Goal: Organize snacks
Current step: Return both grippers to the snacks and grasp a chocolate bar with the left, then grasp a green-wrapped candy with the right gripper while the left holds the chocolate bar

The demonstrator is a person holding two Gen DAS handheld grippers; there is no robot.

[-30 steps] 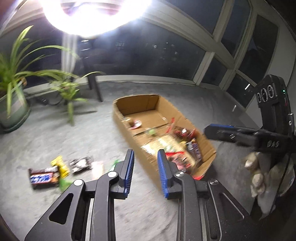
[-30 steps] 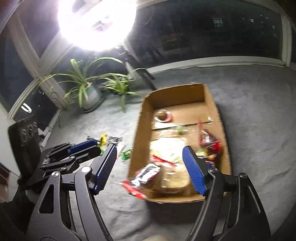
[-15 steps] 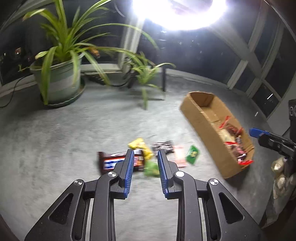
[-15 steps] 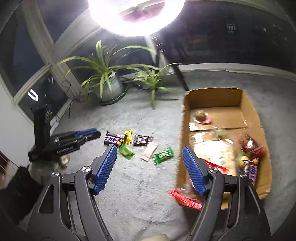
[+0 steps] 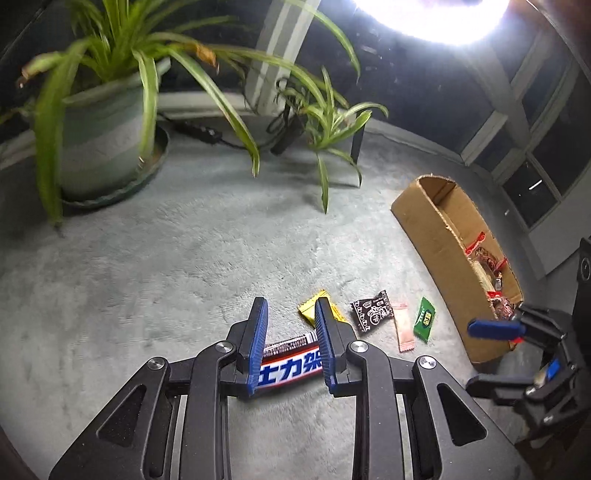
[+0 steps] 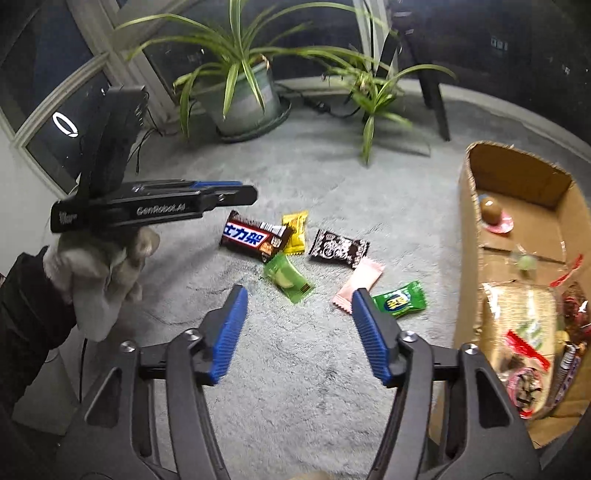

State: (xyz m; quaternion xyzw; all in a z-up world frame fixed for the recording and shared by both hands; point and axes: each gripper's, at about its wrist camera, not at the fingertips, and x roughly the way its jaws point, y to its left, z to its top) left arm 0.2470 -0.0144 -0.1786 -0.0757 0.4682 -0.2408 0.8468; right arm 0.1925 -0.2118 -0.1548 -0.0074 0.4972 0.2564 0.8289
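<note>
Several wrapped snacks lie on the grey carpet: a Snickers bar, a yellow packet, a black packet, a light-green packet, a pink packet and a green packet. My left gripper is open, its fingers either side of the Snickers bar and above it, holding nothing. It also shows in the right wrist view. My right gripper is wide open and empty, near the light-green and pink packets. A cardboard box holds several snacks.
A large potted plant and a smaller plant stand on the carpet behind the snacks. A black stand leg is near the small plant. Windows line the back wall. A bright lamp glares overhead.
Both grippers swung left from the box to the loose snacks and came lower. The left gripper now straddles the Snickers bar, slightly wider open.
</note>
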